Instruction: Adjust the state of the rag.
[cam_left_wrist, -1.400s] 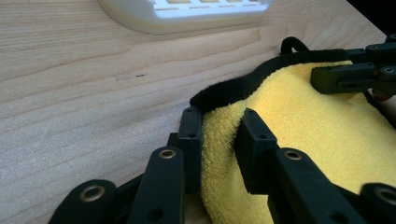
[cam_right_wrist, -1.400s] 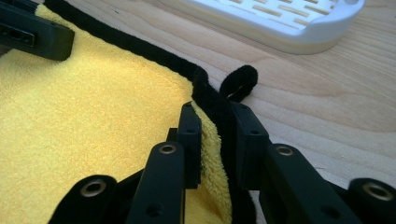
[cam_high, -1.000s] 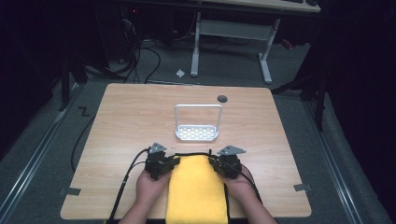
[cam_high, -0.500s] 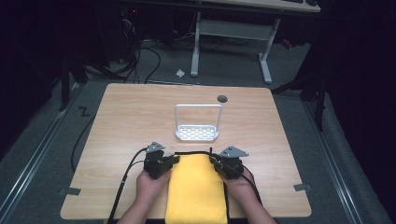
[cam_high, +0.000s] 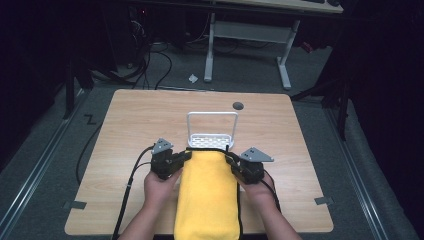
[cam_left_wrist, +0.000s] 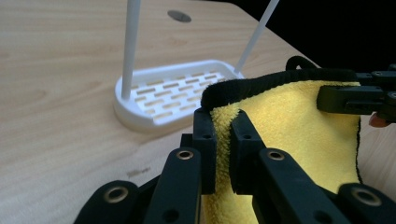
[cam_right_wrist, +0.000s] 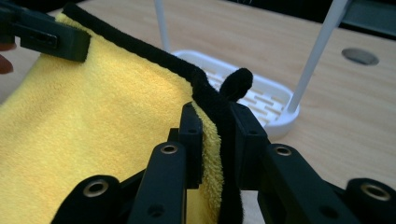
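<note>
High view overhead; gripper views close, sharing white rack (cam_left_wrist: 175, 95).

Both forearms reach in side by side; left claw (cam_high: 186, 156) and right claw (cam_high: 231, 161) are clamped, seemingly level with each other.

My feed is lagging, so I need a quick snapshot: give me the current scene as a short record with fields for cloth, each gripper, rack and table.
cloth: yellow towel with black edging, far edge held up, near end hanging over the table's near edge
left gripper: shut on the towel's far left corner
right gripper: shut on the towel's far right corner
rack: white slotted rack with upright hoop, just beyond the towel's far edge
table: wooden table, dark round plug beyond the rack
</note>
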